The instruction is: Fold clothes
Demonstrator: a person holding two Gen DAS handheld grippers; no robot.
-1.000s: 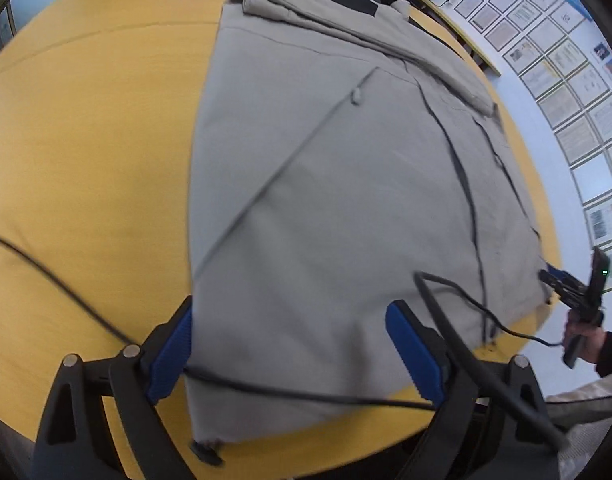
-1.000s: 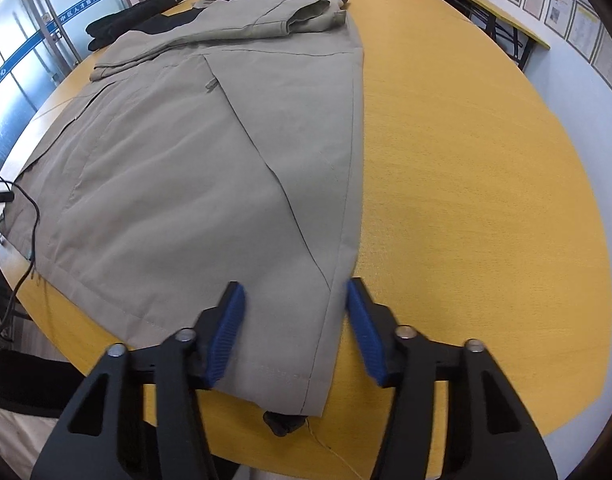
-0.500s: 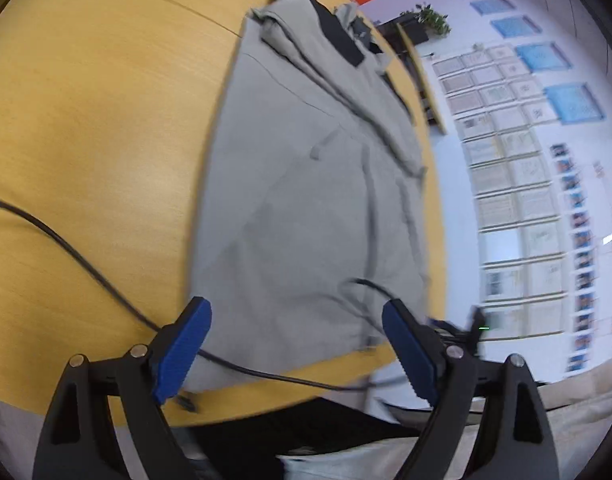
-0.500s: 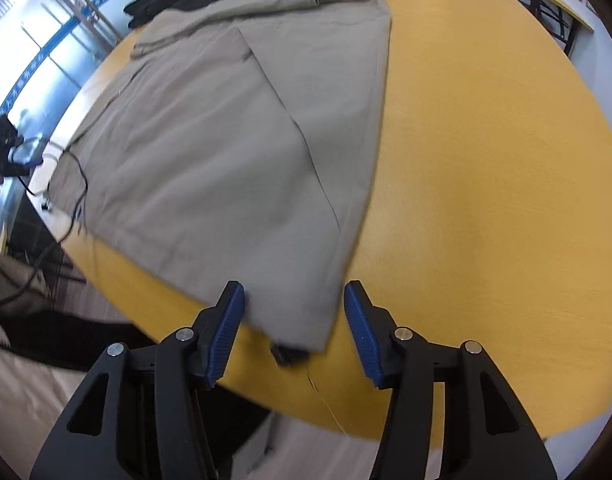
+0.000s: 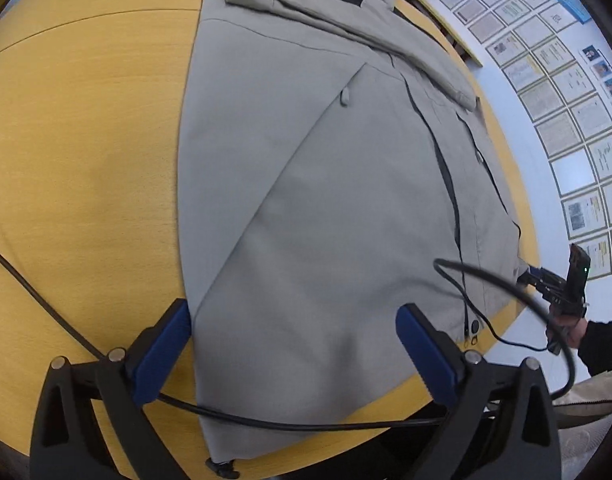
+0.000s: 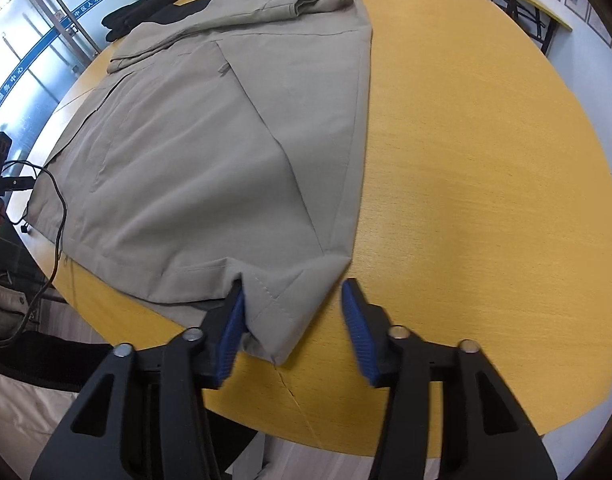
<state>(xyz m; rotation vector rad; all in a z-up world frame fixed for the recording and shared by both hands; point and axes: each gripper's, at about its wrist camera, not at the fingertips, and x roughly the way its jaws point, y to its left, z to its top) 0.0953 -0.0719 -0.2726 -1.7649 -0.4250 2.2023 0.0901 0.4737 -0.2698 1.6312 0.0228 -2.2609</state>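
Khaki jacket (image 5: 326, 200) — flat on yellow table (image 5: 85, 140). Left gripper (image 5: 293, 344) — fingers spread over hem. Right gripper (image 6: 293, 320) — fingers spread astride corner, unclamped.

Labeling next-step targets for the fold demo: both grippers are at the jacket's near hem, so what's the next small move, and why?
Probably close the right gripper on the hem corner. The khaki jacket's near right corner is bunched up between its open jaws, against the left pad, not yet pinched. The left gripper is also open, straddling the hem at the yellow table's edge, so it would likely close next.
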